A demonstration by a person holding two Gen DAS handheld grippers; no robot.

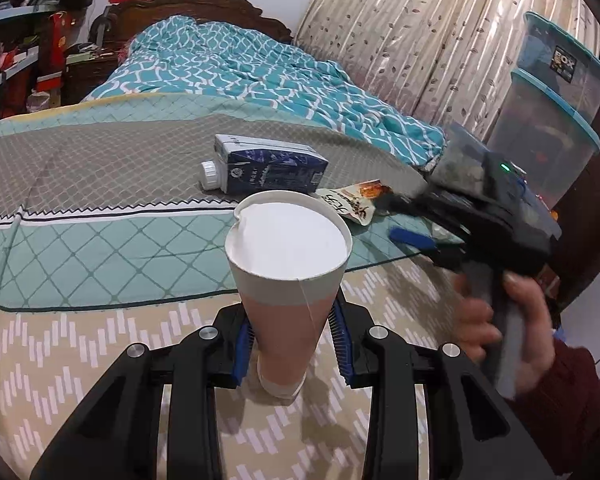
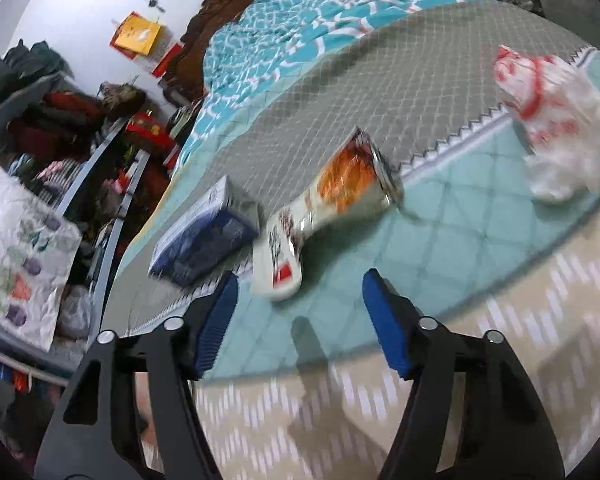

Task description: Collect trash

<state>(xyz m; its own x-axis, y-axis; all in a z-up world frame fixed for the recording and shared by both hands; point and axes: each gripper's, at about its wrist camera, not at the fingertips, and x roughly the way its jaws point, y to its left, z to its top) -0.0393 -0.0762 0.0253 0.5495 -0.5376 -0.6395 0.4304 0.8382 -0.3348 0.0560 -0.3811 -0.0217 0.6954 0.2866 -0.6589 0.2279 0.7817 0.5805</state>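
At lower centre, our left gripper (image 1: 294, 350) clamped an empty paper cup (image 1: 287, 256); our right gripper (image 2: 296, 320) gaped empty; carton (image 2: 204, 240), wrapper (image 2: 332, 208), and crumpled bag (image 2: 552, 128) remained on the bed (image 2: 440, 92).

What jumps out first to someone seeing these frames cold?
The white paper cup, clamped upright in the left gripper, fills the middle of the left wrist view. Ahead of the right gripper, whose jaws stand open and empty, a snack wrapper lies on the bedspread beside a dark blue carton, with a crumpled red-and-white bag farther right.
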